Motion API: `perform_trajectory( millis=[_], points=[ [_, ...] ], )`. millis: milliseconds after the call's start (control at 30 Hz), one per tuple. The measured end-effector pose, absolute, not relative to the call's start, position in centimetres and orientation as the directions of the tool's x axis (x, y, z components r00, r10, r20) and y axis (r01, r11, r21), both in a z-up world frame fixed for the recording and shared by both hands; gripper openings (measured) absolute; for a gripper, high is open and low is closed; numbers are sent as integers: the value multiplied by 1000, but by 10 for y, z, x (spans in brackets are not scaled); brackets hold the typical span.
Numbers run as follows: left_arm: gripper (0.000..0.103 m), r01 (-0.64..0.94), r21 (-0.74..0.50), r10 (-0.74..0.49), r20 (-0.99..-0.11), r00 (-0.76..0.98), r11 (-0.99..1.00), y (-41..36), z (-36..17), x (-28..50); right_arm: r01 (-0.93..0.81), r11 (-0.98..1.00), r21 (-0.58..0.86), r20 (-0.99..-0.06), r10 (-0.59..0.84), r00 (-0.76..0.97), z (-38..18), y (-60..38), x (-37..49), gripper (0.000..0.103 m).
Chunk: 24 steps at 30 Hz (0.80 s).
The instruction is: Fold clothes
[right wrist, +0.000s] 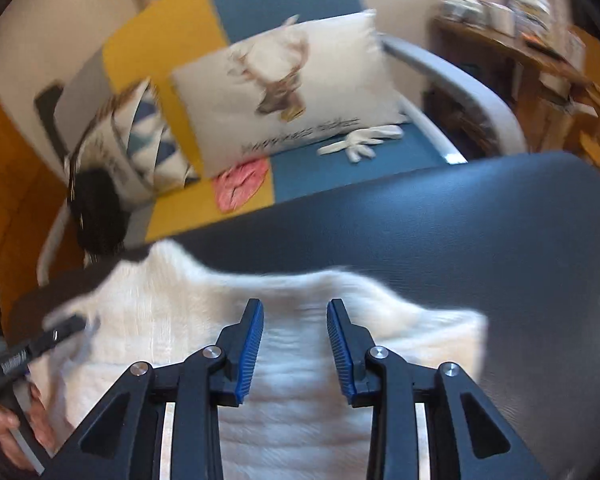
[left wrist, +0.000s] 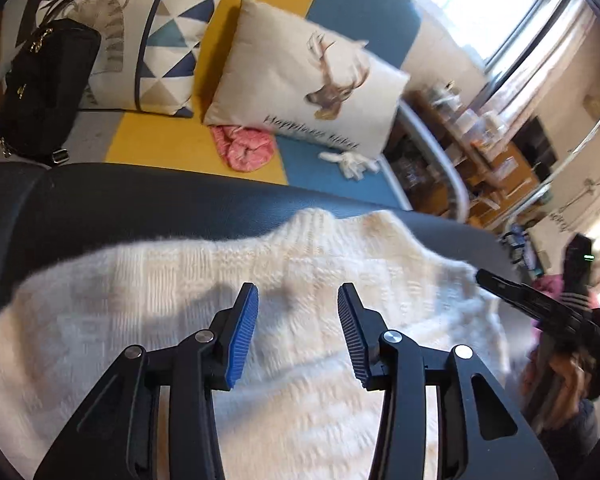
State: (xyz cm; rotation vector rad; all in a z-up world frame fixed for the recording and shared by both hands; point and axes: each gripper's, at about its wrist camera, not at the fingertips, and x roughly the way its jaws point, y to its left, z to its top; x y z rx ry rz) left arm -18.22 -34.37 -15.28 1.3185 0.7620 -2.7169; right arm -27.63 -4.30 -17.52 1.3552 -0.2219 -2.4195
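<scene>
The white knit sweater (left wrist: 228, 320) lies spread on the dark table (left wrist: 100, 204) beneath both sets of jaws, the left gripper (left wrist: 298, 300) poised open above it, the right gripper (right wrist: 295, 316) also parted with nothing seemingly pinched, though blur clouds that view.

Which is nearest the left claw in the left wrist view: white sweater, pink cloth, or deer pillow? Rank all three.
1. White sweater: right below the left claw, on the dark table.
2. Pink cloth: beyond the table, on the yellow seat.
3. Deer pillow: behind the pink cloth, against the backrest.
</scene>
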Motion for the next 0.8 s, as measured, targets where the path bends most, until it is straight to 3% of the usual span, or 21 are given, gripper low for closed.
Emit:
perform_trajectory(
  millis=[133,233,400,500,700,800],
  points=[
    [44,267,-373,158,-795,-586,-889,-344,-170,-187,181,-954,239,-849,-296,-437,-200,-35,-286,34],
    [44,272,-440,198,-764,-614,-856,-348,-157,-175,196,-958,209,-845,-278,-457,-191,-39,-277,34],
    [45,290,-561,227,-676,-702,-775,-365,-135,-117,354,-896,267,-799,-411,-439,-164,-73,-224,34],
    [45,327,-561,205,-685,-699,-761,-369,-138,-78,467,-839,277,-797,-472,-375,-162,-109,-183,35],
    [46,420,-491,149,-766,-626,-763,-374,-165,-37,532,-833,154,-866,-374,-334,-186,-152,-149,35],
    [47,408,-561,155,-703,-694,-721,-373,-144,-8,512,-831,217,-847,-421,-324,-172,-136,-135,35]
  ],
)
